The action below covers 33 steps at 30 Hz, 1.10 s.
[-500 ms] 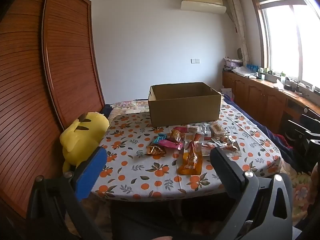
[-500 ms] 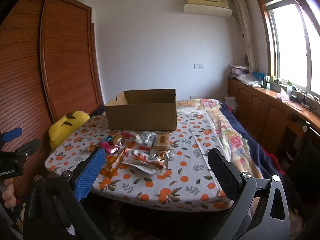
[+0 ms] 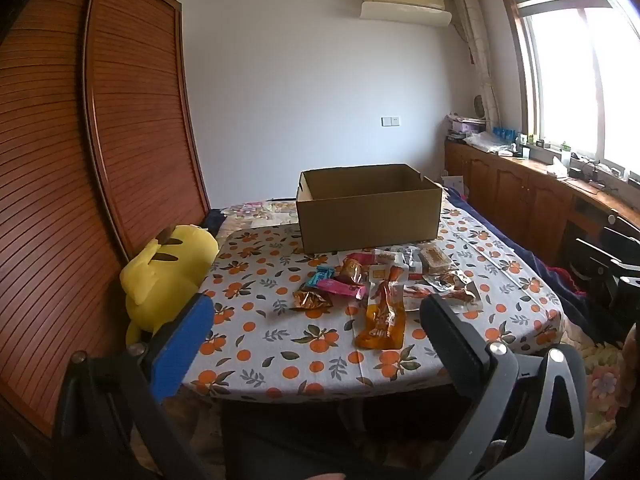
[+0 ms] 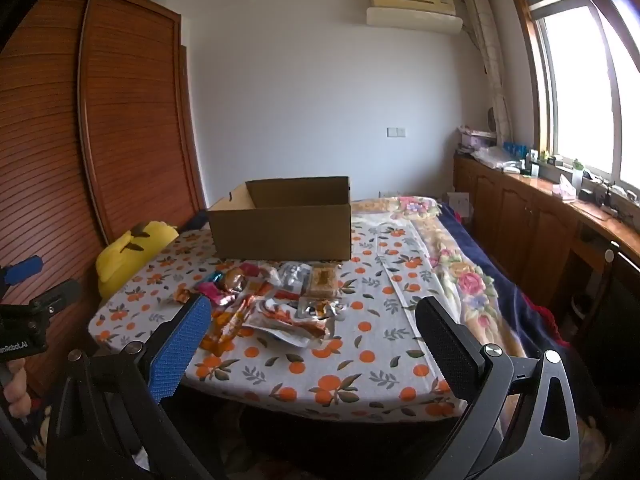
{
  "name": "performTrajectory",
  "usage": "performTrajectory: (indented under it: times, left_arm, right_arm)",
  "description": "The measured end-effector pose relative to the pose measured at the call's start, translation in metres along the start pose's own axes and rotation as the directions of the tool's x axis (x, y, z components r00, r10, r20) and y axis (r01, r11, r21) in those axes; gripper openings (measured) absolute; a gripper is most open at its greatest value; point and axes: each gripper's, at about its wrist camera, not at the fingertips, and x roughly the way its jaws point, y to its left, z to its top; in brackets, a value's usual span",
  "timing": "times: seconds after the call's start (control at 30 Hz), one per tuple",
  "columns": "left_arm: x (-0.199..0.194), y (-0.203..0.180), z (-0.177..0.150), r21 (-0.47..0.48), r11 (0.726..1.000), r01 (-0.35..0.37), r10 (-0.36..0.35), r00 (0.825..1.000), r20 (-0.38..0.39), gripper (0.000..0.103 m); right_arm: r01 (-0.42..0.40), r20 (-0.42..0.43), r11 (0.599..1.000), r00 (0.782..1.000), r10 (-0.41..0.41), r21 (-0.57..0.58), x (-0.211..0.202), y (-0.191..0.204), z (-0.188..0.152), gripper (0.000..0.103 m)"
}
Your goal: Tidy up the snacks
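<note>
Cardboard box (image 3: 368, 216) beyond scattered snacks (image 3: 384, 284)

Both grippers are black frames with silver screws; each left finger (image 3: 182, 346) carries a blue textured pad, each right finger (image 4: 448, 350) a black one.

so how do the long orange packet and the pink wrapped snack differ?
The long orange packet is the larger, lying nearest the table's front edge; the pink wrapped snack is smaller and sits further back and left in the left wrist view. The orange one looks translucent, the pink one opaque. Both lie flat on the orange-print tablecloth, outside the cardboard box.
</note>
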Motion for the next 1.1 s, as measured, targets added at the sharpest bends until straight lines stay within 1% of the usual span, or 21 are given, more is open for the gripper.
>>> performTrajectory:
  times: [1.1]
  left_arm:
    - [-0.005,0.0012,0.008,-0.011,1.0,0.003,-0.003,1.0,0.012,0.103]
  right_arm:
    - [0.003,0.005,1.0,1.0,-0.003,0.0,-0.0005,-0.0026,0.0008,0.103]
